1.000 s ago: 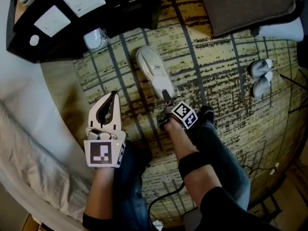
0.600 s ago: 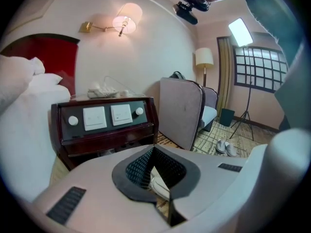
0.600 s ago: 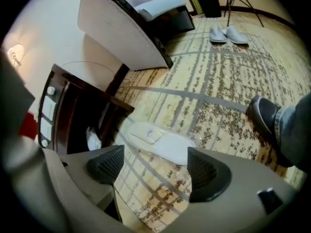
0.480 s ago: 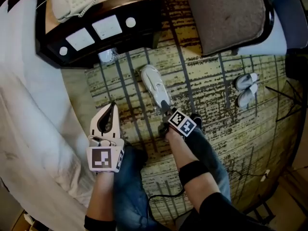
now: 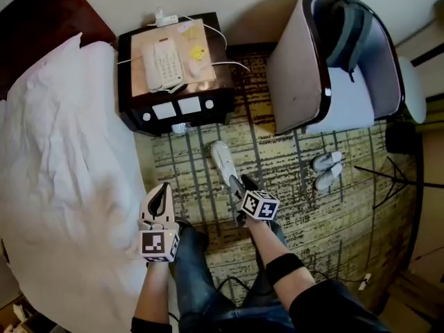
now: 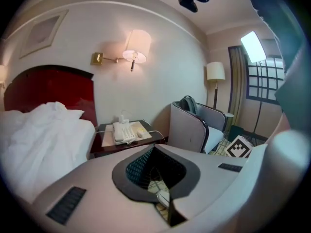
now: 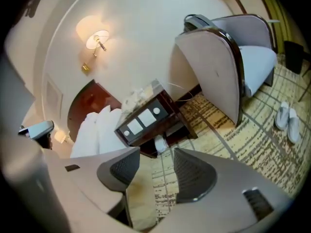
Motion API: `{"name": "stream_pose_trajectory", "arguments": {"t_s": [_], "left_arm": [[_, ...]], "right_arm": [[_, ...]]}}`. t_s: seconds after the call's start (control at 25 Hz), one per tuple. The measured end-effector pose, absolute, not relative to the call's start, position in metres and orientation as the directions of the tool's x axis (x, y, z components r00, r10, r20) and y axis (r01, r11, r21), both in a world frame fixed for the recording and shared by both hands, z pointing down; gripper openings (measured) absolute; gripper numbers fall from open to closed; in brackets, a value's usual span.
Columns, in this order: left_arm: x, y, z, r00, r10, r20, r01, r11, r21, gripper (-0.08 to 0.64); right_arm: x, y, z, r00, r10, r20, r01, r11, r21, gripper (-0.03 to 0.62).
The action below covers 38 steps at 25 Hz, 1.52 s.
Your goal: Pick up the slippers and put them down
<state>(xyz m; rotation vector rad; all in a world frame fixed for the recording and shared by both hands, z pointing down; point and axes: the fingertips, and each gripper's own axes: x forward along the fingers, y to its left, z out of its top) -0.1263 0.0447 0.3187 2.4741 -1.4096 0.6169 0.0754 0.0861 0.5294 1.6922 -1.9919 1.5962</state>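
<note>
Both tools are empty: left tool (image 5: 162, 189) closed, right tool (image 5: 239, 183) part-open, its jaws just closing on air. Descending closed could shove the white fabric slipper (image 5: 222, 159) rather than grip it.

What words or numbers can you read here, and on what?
No words or numbers can be read.
Black-and-white square markers on the left cube and right cube: patterns, no letters.
Cream push-button telephone: keys too small.
Small yellow note: too small.
White rectangular panels on the dark wooden nightstand: blurred.
</note>
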Motion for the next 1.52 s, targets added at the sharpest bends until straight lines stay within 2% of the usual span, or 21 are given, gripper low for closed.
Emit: {"name": "stream_pose_trajectory", "arguments": {"t_s": [0.32, 0.52, 0.72, 0.96, 1.52], "left_arm": [[-0.158, 0.063, 0.187, 0.391, -0.814, 0.429, -0.898, -0.440, -0.018, 0.003], [-0.171, 0.076, 0.130, 0.369, -0.832, 0.414, -0.908, -0.419, -0.031, 0.003], [-0.174, 0.088, 0.099, 0.368, -0.832, 0.415, -0.915, -0.404, 0.000, 0.003], [-0.176, 0.102, 0.083, 0.375, -0.824, 0.426, -0.908, -0.418, -0.010, 0.003], [-0.181, 0.106, 0.081, 0.369, -0.820, 0.438, -0.907, -0.420, -0.021, 0.003]], "right_arm": [[0.092, 0.069, 0.343, -0.417, -0.703, 0.577, -0.873, 0.131, -0.470, 0.081], [0.085, 0.068, 0.245, -0.481, -0.700, 0.529, -0.876, 0.365, -0.314, 0.002], [0.079, 0.074, 0.170, -0.515, -0.709, 0.481, -0.851, 0.491, -0.187, 0.002], [0.087, 0.083, 0.107, -0.513, -0.749, 0.419, -0.852, 0.504, -0.144, 0.001], [0.096, 0.077, 0.089, -0.522, -0.753, 0.401, -0.847, 0.513, -0.139, 0.002]]}}
